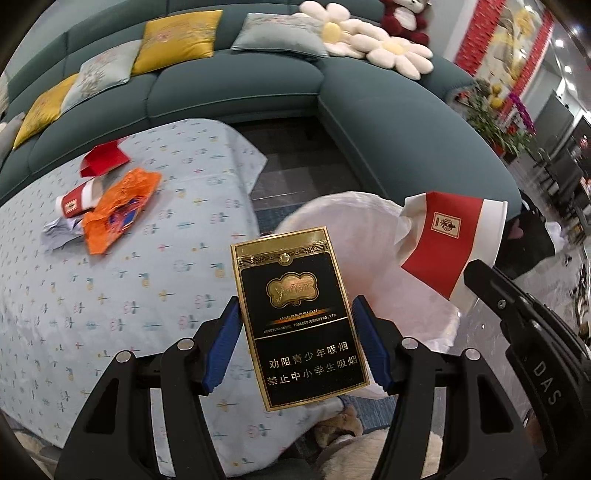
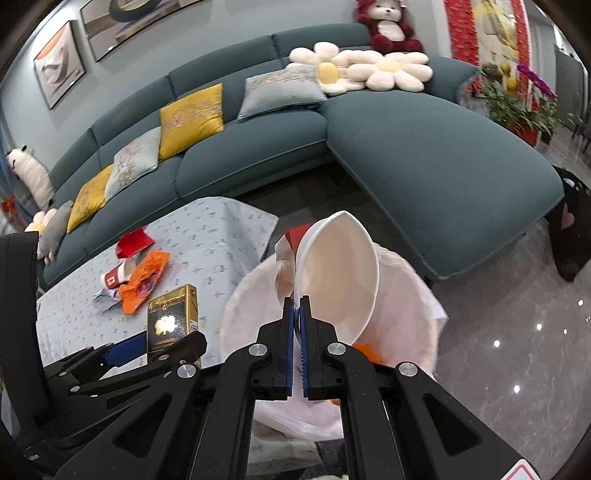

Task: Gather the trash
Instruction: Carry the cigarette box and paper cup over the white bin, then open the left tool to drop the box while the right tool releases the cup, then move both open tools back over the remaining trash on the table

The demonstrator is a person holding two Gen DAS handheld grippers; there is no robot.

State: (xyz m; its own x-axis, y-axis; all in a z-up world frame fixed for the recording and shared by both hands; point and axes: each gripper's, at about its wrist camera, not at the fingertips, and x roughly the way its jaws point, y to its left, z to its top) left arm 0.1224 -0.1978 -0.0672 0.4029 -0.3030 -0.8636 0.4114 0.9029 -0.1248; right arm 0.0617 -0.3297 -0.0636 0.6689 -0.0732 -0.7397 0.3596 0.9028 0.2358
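While the left gripper (image 1: 295, 328) pinches the cigarette pack (image 1: 299, 325) and the right gripper (image 2: 297, 321) nips the paper cup's (image 2: 338, 280) rim, centre both over the white bag (image 2: 406, 310) before letting go.

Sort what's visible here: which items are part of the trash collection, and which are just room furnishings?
Job: cigarette pack, paper cup, trash bag, orange wrapper, second cup, red card, crumpled paper.

Bystanders: sofa, cushions, flower pillows, teddy bear.

cigarette pack (image 1: 301, 325): black-gold, upright, clamped in left claw (image 1: 295, 343) | paper cup (image 2: 338, 273): red-white, squashed, rim pinched by right claw (image 2: 296, 325) over white-lined bin (image 2: 406, 295) | worktop (image 1: 110, 295): orange wrapper (image 1: 118, 210), second cup (image 1: 79, 199)
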